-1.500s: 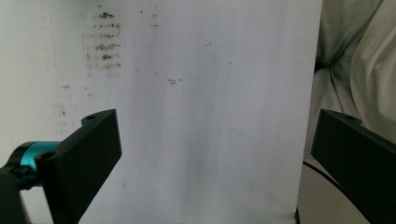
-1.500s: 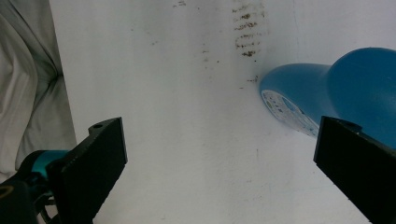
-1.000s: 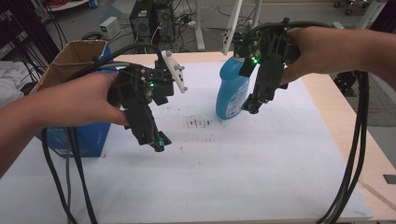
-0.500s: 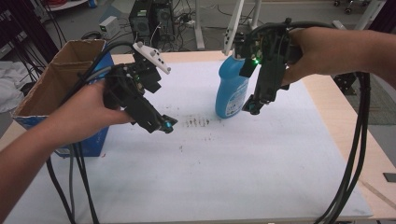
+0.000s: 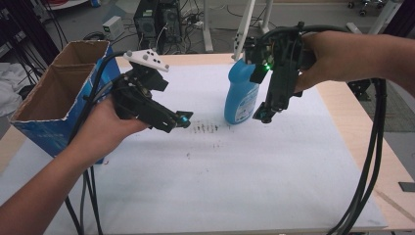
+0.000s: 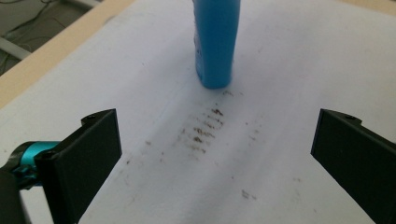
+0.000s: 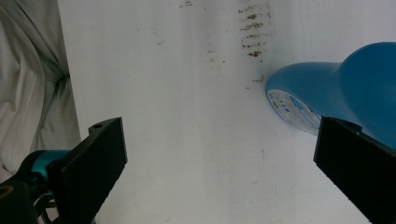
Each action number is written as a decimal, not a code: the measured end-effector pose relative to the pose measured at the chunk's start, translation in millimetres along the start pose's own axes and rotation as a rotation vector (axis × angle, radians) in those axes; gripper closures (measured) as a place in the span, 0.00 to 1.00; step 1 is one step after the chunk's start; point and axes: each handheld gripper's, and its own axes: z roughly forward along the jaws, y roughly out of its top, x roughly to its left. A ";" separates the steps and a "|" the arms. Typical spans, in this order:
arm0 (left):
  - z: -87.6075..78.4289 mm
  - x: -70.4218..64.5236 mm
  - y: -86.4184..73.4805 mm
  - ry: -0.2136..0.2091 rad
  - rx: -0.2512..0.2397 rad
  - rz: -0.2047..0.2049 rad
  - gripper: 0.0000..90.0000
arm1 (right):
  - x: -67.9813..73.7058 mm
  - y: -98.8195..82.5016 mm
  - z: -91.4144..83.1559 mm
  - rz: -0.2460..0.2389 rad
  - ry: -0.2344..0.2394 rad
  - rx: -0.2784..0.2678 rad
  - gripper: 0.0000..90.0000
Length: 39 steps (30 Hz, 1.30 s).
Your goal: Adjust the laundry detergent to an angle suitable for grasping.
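Status: nothing picked up yet, as far as I can judge. Blue bottle (image 5: 241, 98) stands upright on the white sheet (image 5: 274, 171) covering the tabletop (image 5: 342, 98), toward the far middle, just beyond a patch of dark smudges (image 5: 205, 129). My right hand-held gripper (image 5: 264, 113) hangs nose-down just beside the bottle's right flank, jaws spread wide and holding nothing; in the right gripper view the bottle (image 7: 336, 102) sits off to one side, partly behind one jaw, not between them, so I can't tell whether anything touches. My left hand-held gripper (image 5: 182, 120) is low over the sheet, pointed at the bottle across the smudges, also released with jaws well apart; the left gripper view has the bottle (image 6: 215, 42) lined up dead ahead between the jaws but farther off. Left to do, my read: close on the bottle, lift it, put it wherever it's going. Containers: open cardboard box (image 5: 54, 93) with blue sides at the left edge of the tabletop, flaps up; the visible part of its inside looks empty, the bottom is hidden. Bottle's contents can't be seen through the opaque plastic.
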 end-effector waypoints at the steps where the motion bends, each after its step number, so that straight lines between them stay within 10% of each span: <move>1: 0.5 0.4 -1.5 0.005 -0.019 -0.005 0.02 | 1.0 -0.6 -0.2 -0.002 -0.003 -0.002 0.02; 20: 19.1 -2.6 -15.5 0.084 -0.259 -0.099 0.02 | 17.0 -27.5 2.2 0.023 -0.004 0.011 0.02; 39: 48.7 -14.1 -1.4 0.086 -0.252 -0.118 0.02 | 43.3 -63.2 13.5 0.044 -0.011 -0.006 0.02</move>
